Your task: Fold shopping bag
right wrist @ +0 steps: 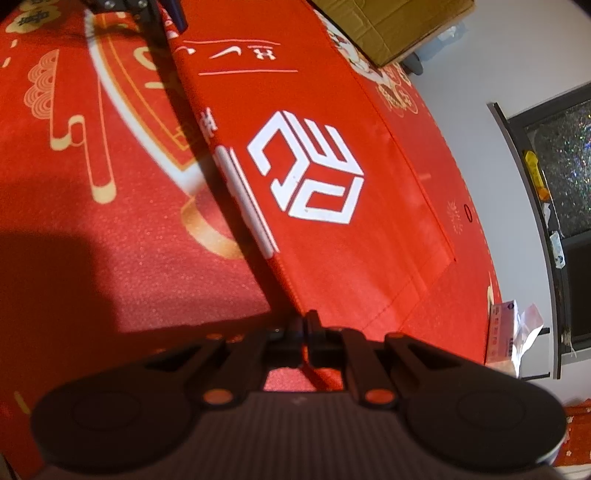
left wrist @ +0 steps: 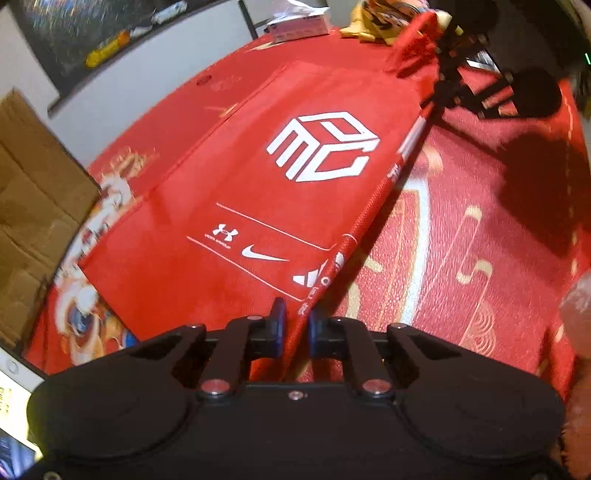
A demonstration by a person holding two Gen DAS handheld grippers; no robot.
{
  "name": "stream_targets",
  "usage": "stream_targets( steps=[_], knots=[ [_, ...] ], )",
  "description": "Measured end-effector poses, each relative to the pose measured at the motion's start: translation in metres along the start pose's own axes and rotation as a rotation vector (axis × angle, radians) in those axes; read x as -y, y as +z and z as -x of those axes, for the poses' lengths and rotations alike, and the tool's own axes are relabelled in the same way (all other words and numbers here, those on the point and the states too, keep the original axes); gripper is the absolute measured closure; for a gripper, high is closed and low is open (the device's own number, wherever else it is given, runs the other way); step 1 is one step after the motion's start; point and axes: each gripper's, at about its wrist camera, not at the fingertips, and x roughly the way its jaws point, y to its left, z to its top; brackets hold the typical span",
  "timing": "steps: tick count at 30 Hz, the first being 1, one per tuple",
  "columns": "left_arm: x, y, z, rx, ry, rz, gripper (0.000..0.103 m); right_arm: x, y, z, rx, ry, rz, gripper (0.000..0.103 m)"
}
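Note:
A red shopping bag (left wrist: 258, 177) with a white cube logo and sports-brand marks lies flat on a red patterned tablecloth (left wrist: 461, 240). Its long right-hand edge runs as a raised ridge and casts a shadow on the cloth. My left gripper (left wrist: 297, 321) is shut on the near end of that edge, blue pads pressing the fabric. In the right wrist view the bag (right wrist: 332, 229) appears again, and my right gripper (right wrist: 303, 325) is shut on the opposite end of the same edge. Each gripper shows in the other's view: the right gripper (left wrist: 441, 51) and the left gripper (right wrist: 168, 20).
A cardboard box (left wrist: 33, 206) stands off the table's left side and shows again as the cardboard box (right wrist: 391, 22). A small pink carton (left wrist: 299, 24) and a yellow printed cloth (left wrist: 373, 18) sit at the far rim. A dark shelf (right wrist: 554, 184) stands beyond.

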Motion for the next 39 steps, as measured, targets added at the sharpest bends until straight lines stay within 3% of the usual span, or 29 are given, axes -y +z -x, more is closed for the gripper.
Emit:
stream_targets(
  steps=[2,4,10,14,20,29,39],
  knots=[
    [-0.005,0.003,-0.001,-0.009,-0.028,0.009,0.093,0.002,-0.001,-0.001,0.003,0.006,-0.002,0.096],
    [-0.006,0.006,-0.003,-0.027,-0.051,-0.043,0.094,0.005,-0.002,-0.001,0.005,0.022,0.004,0.096],
    [-0.005,0.012,0.001,-0.033,-0.175,-0.343,0.098,0.031,-0.002,-0.004,-0.022,0.161,-0.012,0.094],
    [-0.013,0.015,0.004,-0.008,-0.271,-0.448,0.098,0.045,0.0,-0.009,-0.042,0.22,-0.039,0.094],
    [-0.028,0.021,-0.013,-0.057,-0.35,-0.437,0.098,0.05,-0.006,-0.009,-0.003,0.252,-0.054,0.092],
    [-0.051,0.024,-0.027,-0.069,-0.426,-0.28,0.097,0.066,-0.033,-0.003,0.136,0.359,-0.001,0.09],
    [-0.06,0.029,-0.033,-0.078,-0.465,-0.263,0.096,0.06,-0.042,-0.005,0.156,0.274,0.147,0.09]
  ],
)
